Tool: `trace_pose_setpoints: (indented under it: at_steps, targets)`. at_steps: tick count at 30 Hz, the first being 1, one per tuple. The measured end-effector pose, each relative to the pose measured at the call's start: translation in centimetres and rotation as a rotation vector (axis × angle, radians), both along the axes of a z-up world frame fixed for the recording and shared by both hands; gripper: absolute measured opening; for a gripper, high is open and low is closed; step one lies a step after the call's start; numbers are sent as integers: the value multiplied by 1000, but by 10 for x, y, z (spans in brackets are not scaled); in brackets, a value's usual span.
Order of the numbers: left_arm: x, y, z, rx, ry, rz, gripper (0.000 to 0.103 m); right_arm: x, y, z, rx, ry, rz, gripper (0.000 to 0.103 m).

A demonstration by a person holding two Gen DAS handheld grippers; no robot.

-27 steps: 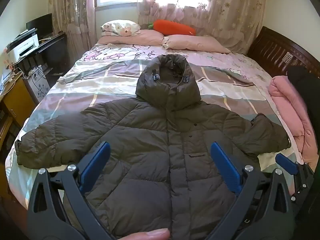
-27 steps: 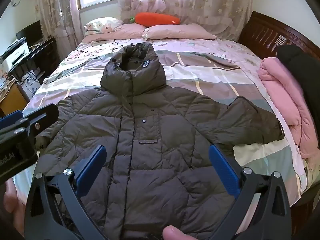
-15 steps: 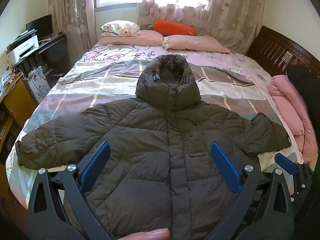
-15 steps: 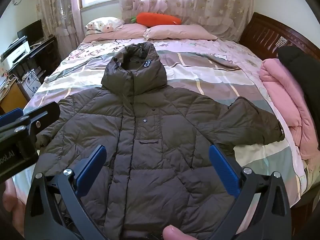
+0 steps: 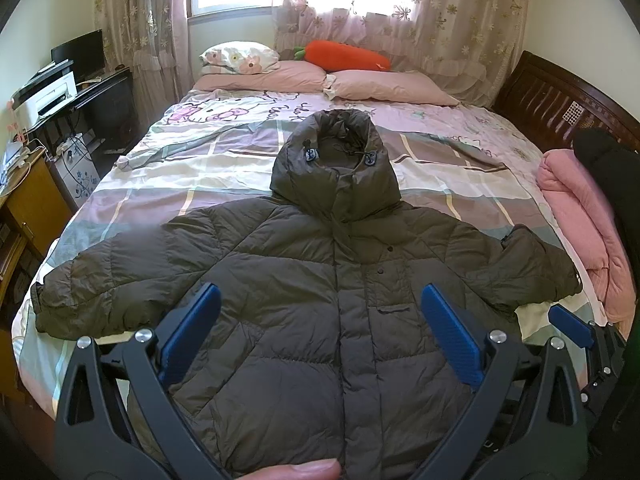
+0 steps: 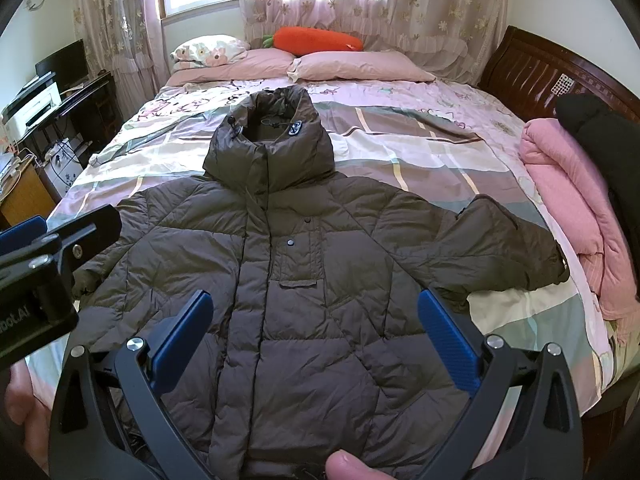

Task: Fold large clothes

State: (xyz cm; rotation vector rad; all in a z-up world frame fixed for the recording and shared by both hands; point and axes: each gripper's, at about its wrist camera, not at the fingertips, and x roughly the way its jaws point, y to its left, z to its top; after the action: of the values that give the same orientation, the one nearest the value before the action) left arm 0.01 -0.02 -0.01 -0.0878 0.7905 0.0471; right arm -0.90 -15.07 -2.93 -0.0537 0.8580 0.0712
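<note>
Jacket, dark olive, hooded, quilted down type: lay spread flat and face up on the bed, front closed, both sleeves out to the sides. Long axis ran from the hem, nearest the cameras, to the hood toward the pillows.

Left gripper: hovered above the lower body of the jacket, blue pads spread wide, nothing between them. The jacket's left-hand sleeve lay to its outer side and was judged the nearer reach for this hand.

Right gripper: likewise gaped wide and empty above the lower front panel, just beside the left gripper. The opposite sleeve stretched toward a folded pink quilt at the bed edge, the nearer reach for this hand.

Judgement: no fold made yet; each sleeve lay crosswise to the body axis, so folding inward would likely start there.

Writing: partial white lettering, possibly "bot.AI", on the left gripper's body in the right wrist view. Cartoon print with script on the sheet, too small to read. No garment label legible.
</note>
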Motion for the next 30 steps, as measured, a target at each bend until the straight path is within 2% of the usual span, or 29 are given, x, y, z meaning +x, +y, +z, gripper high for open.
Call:
trace_pose_setpoints:
  at_steps: [30]
  targets:
    - [0,0,0,2,-1,0,101,0,0,-2,-1,4,4,102]
